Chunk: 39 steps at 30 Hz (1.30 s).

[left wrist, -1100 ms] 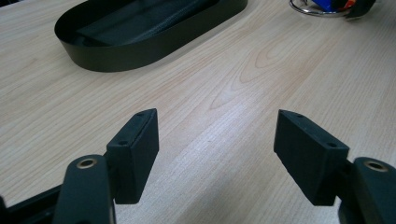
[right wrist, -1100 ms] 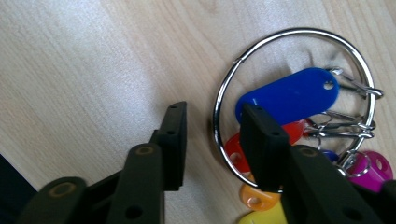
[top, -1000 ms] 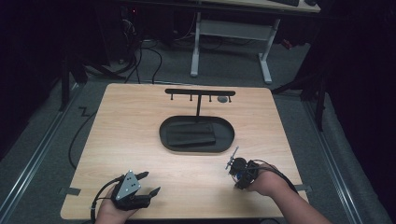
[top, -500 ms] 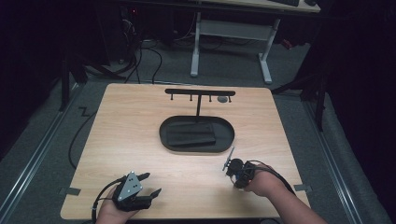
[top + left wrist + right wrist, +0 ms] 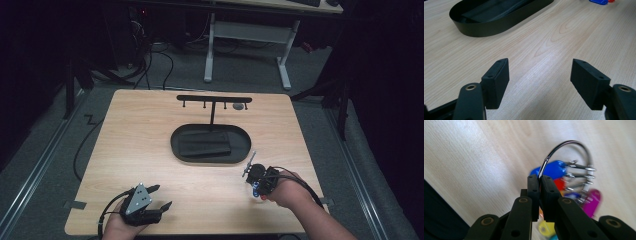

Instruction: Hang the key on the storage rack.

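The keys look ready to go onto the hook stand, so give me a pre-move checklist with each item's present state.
1. Right gripper clamped on the metal ring: ok, jaws closed on it.
2. Coloured key tags hanging free below the ring: ok in the right gripper view, though blurred.
3. Left gripper empty and out of the way: ok, jaws wide apart over bare table.
4. Free peg on the hook stand: cannot tell; a small round thing sits at its right end, the other pegs look bare.
5. Black tray in the path: not ok, it lies between the ring and the stand; lift over it.
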Tool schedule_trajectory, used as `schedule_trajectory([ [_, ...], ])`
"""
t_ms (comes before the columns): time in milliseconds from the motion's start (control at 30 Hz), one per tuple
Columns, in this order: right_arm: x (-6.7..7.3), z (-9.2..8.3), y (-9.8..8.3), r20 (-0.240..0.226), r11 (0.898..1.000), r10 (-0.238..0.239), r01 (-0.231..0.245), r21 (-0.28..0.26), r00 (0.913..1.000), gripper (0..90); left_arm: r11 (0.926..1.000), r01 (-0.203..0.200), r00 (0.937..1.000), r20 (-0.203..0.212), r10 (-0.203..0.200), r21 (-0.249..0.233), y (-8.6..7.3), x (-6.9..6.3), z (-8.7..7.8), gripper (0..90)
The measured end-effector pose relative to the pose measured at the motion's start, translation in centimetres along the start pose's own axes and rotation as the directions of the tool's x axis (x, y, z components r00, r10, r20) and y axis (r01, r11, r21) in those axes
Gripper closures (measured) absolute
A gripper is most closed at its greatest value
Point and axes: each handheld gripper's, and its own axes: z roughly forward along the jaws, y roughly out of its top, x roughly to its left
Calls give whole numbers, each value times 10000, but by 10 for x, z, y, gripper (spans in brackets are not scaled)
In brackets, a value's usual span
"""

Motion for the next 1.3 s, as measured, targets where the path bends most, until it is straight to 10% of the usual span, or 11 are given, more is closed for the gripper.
schedule_trajectory([
  [633,-16,-77,-22,1054,9979,377,-319,-568,9937,879,10000,-93,9999,51,93,30,1,-2,1,319],
  [1300,-26,-128,-18,518,9915,719,-657,-1120,9961,881,10000,-47,9999,117,47,5,1,-2,2,318],
])
